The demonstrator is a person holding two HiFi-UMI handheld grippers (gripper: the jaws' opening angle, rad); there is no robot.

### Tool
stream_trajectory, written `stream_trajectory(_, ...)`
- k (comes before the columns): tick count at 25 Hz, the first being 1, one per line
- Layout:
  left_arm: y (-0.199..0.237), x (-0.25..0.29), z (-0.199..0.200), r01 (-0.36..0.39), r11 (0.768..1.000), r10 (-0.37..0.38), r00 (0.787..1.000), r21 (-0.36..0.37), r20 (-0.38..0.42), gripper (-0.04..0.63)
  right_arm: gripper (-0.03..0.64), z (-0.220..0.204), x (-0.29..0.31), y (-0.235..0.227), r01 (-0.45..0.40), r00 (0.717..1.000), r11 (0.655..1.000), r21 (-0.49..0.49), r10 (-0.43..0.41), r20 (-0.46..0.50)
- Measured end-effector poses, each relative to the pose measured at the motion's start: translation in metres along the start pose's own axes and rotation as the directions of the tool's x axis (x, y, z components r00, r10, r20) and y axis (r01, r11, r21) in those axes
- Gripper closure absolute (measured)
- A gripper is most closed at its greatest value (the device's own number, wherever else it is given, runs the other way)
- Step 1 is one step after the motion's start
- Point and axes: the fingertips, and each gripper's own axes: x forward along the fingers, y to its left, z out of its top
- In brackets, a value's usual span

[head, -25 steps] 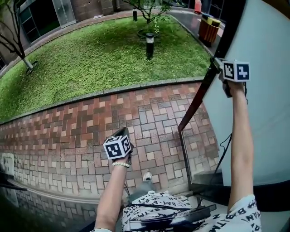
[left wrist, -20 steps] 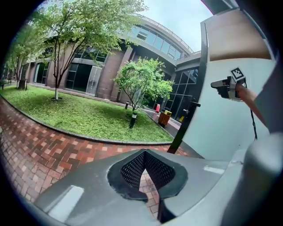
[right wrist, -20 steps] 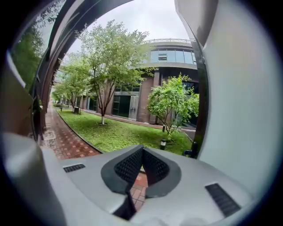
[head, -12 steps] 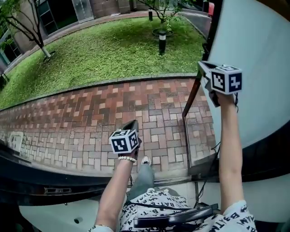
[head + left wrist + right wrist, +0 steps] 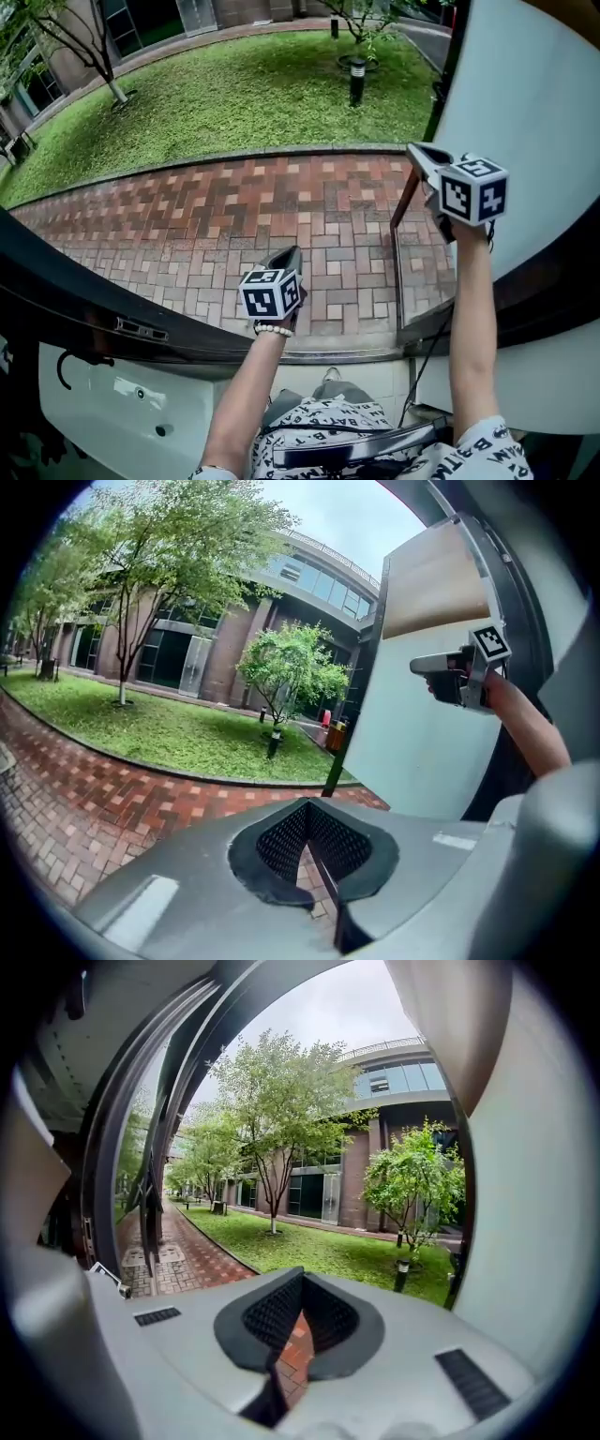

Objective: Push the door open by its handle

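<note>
The white frosted door point(image 5: 534, 103) stands swung outward at the right, with a dark edge point(image 5: 345, 738). A thin brown handle bar point(image 5: 397, 253) runs down from that edge toward the threshold. My right gripper point(image 5: 415, 152) is raised with its tip at the top of the bar and its jaws shut on nothing; I cannot tell if it touches. In its own view the right gripper point(image 5: 298, 1321) faces the lawn past the door panel point(image 5: 544, 1222). My left gripper point(image 5: 286, 255) hangs low over the brick paving, shut and empty. In its own view the left gripper point(image 5: 314, 850) faces the right gripper point(image 5: 439, 663).
A second door leaf with a dark frame point(image 5: 94, 305) and a white panel point(image 5: 122, 403) crosses the lower left. Red brick paving point(image 5: 234, 216) lies past the threshold, then a lawn point(image 5: 234, 94) with a bollard lamp point(image 5: 355, 80) and trees.
The view has pulled back and tilted. The dark-framed leaf at lower left has risen far into the picture. The right gripper stays at the door's edge. The left gripper has barely shifted.
</note>
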Motion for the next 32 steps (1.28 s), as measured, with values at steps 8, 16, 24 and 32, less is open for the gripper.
stream_trajectory(8,-0.001,-0.069,-0.046,0.035,0.999,-0.035,0.999,0.001,-0.004,0.598,0.611,-0.045,-0.031,0.097,-0.039,0.999,0.999,0.026,0.039,-0.031)
stream_trajectory(16,-0.007,-0.157,-0.092,0.079,0.997,-0.079,0.997,0.011,-0.003,0.598,0.611,-0.104,-0.103,0.198,0.033,0.993,0.998,0.053,-0.027,-0.115)
stream_trajectory(24,-0.016,-0.226,-0.107,0.101,0.995,-0.101,0.995,0.006,0.016,0.598,0.611,-0.146,-0.159,0.274,0.067,0.986,0.992,0.108,-0.049,-0.161)
stream_trajectory(32,-0.061,-0.263,-0.154,0.088,0.995,-0.089,0.995,0.037,0.047,0.598,0.611,-0.211,-0.231,0.306,0.068,0.991,0.98,0.187,-0.046,-0.122)
